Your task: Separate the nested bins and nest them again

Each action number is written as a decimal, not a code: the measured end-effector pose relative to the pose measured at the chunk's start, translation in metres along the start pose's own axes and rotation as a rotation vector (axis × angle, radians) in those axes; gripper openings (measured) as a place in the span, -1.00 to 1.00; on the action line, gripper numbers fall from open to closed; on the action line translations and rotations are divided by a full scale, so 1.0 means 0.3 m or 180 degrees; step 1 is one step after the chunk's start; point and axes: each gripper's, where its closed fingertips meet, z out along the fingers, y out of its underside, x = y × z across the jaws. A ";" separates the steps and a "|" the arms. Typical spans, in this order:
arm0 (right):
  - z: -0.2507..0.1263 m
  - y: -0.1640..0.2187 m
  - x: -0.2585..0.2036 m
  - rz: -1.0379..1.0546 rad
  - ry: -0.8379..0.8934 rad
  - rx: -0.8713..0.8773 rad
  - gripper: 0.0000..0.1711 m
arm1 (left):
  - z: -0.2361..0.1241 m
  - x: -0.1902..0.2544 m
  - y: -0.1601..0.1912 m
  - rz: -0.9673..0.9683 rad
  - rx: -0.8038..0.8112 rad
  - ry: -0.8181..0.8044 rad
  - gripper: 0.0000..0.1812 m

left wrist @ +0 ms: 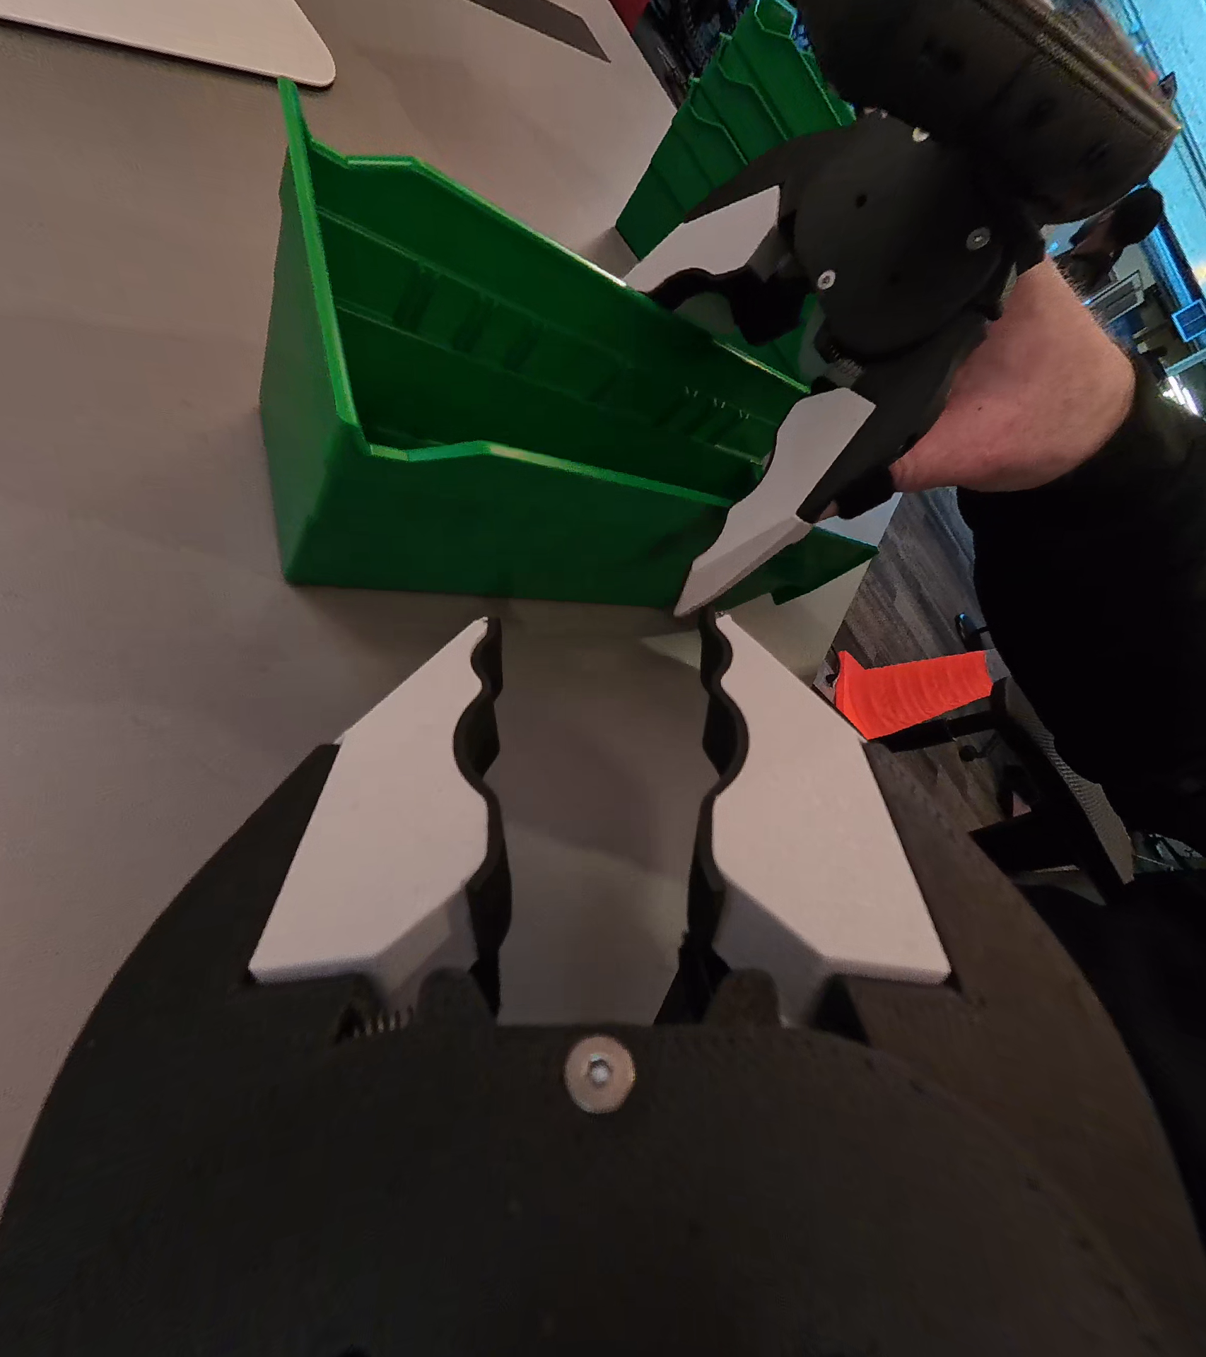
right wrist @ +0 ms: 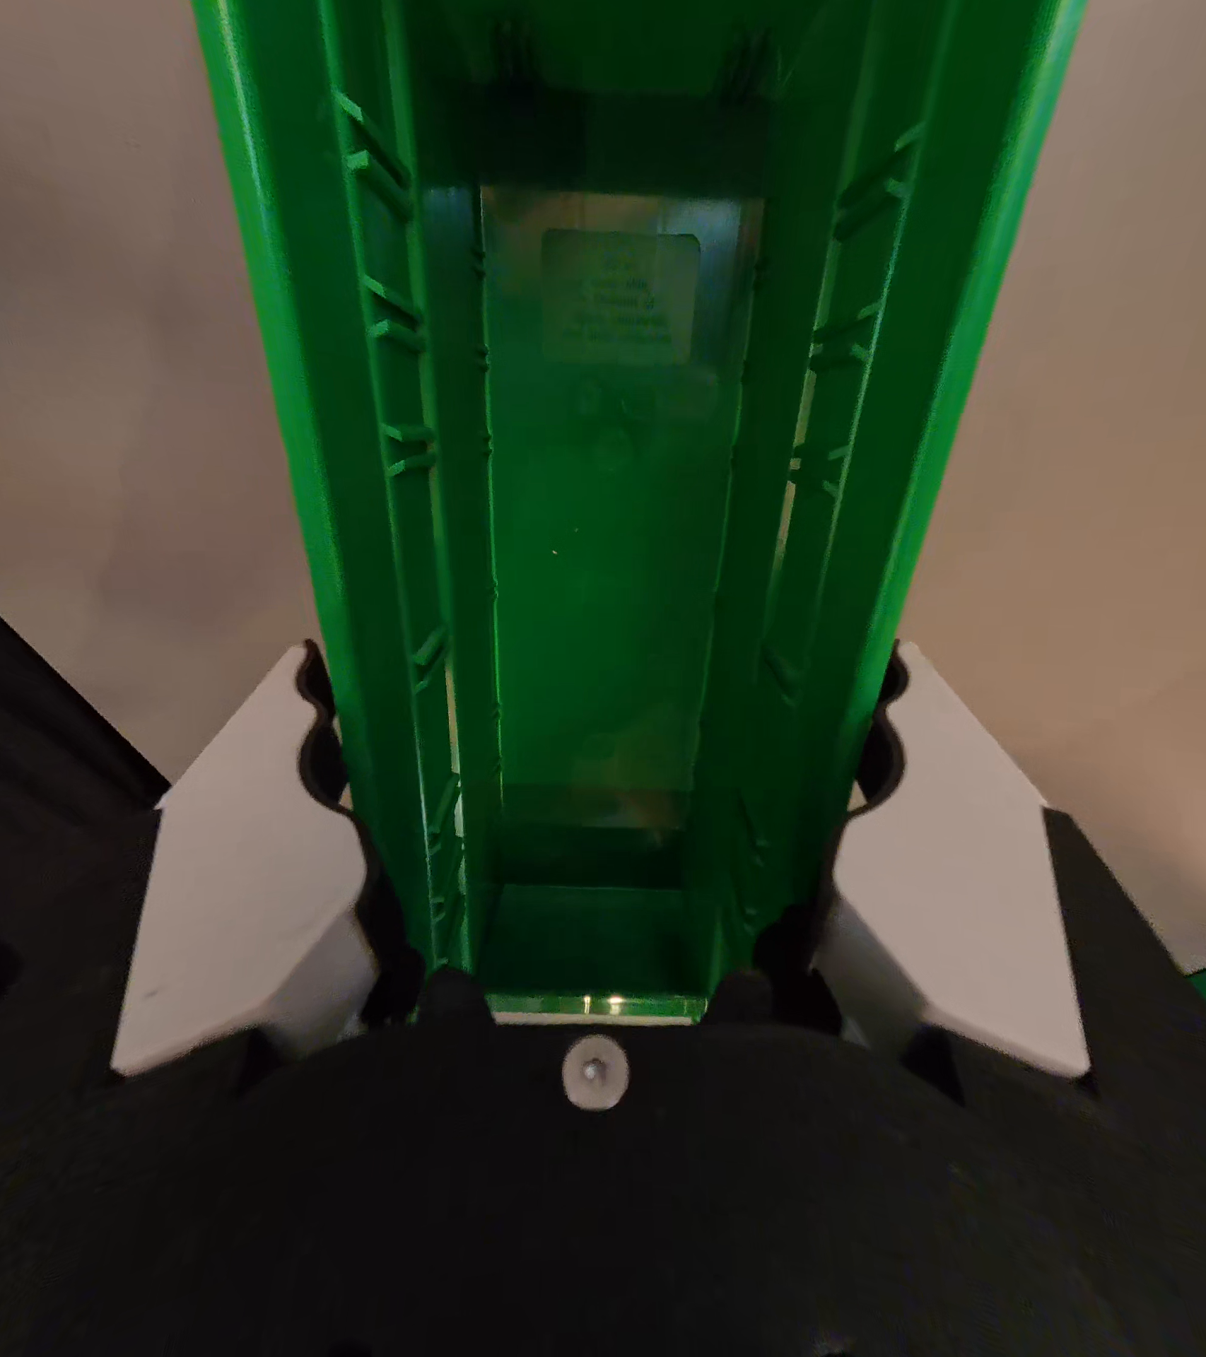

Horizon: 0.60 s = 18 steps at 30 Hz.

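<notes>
A long green bin [left wrist: 482, 529] lies on the grey table [left wrist: 108, 514], with what looks like a second bin nested inside it. My right gripper [left wrist: 666, 448] straddles its near end, one white finger outside each long wall. In the right wrist view the bin [right wrist: 600, 514] runs away between the fingers, and my right gripper [right wrist: 604, 653] has both pads pressed on its outer walls. My left gripper [left wrist: 600, 631] is open and empty, low over the table just in front of the bin's side wall and not touching it.
Another green bin [left wrist: 732, 125] stands farther back on the table. A pale board [left wrist: 145, 37] lies at the far left. The table's right edge is close to the bin; beyond it are an orange cone [left wrist: 908, 690] and the person's arm [left wrist: 1011, 411].
</notes>
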 end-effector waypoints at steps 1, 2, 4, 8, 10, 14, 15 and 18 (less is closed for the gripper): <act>-0.003 0.000 -0.001 -0.0001 -0.0014 0.0006 0.61 | 0.000 -0.001 0.001 -0.0005 -0.0002 0.0002 -0.42; -0.006 0.001 -0.001 -0.0002 -0.0030 0.0013 0.58 | 0.000 -0.003 0.002 -0.0011 -0.0005 0.0001 -0.42; -0.010 0.006 -0.001 0.0000 -0.0055 -0.0004 0.51 | 0.001 -0.003 0.004 -0.0016 -0.0007 0.0005 -0.42; -0.019 0.013 -0.004 0.0069 -0.0126 0.0039 0.43 | 0.008 -0.005 0.013 -0.0008 -0.0040 0.0001 -0.43; -0.025 0.020 -0.006 0.0102 -0.0165 0.0085 0.41 | 0.014 -0.007 0.017 -0.0016 -0.0052 0.0010 -0.43; -0.049 0.036 0.011 0.0184 -0.0161 0.0200 0.38 | 0.027 -0.007 0.027 -0.0014 -0.0094 0.0024 -0.43; -0.059 0.040 0.014 0.0216 -0.0198 0.0239 0.38 | 0.030 -0.007 0.029 -0.0017 -0.0103 0.0027 -0.43; -0.098 0.051 0.026 0.0311 -0.0277 0.0374 0.36 | 0.036 -0.007 0.036 -0.0015 -0.0125 0.0030 -0.43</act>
